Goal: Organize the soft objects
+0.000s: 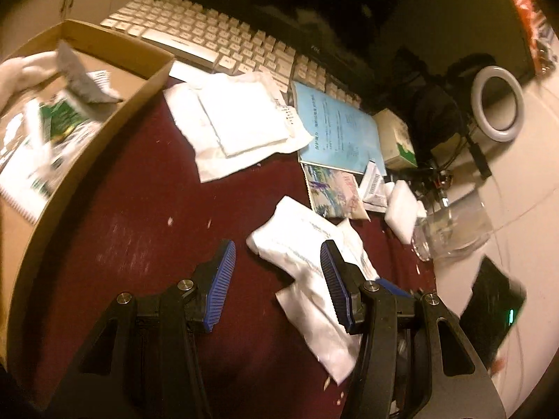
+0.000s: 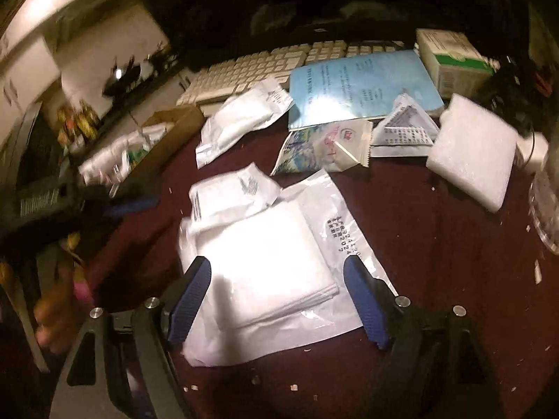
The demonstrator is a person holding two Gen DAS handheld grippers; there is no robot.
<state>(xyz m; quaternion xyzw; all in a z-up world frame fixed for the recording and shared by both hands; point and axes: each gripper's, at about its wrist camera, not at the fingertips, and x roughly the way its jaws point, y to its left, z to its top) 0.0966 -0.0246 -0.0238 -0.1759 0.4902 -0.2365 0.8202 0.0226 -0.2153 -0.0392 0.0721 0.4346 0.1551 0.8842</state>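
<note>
While several soft packs still lie loose on the dark red desk mat, we judge the sorting approx. half done. The nearest white tissue pack sits flat on its clear wrapper, right under our right gripper, whose jaws stand spread wide either side of it w/o the pads pressing on it; nothing is held yet. A smaller white sachet overlaps that pack's far-left corner. Further off, another white pouch lies by the keyboard, and to the far right we see a printed sachet, a grey triangular packet and a white foam block, all still on the mat.

Our left gripper is also spread and empty; its right finger hangs over a crumpled white pack, left finger over bare mat.

Done so far: the cardboard box at far left already holds a few items, incl. a white cloth, a grey crumpled wrapper and green-printed packs.

Left to do, as we read it: approx. six or seven soft pcs. still outside the box. The blue booklet, green-white carton and glass look like non-soft items, prob. staying put.
</note>
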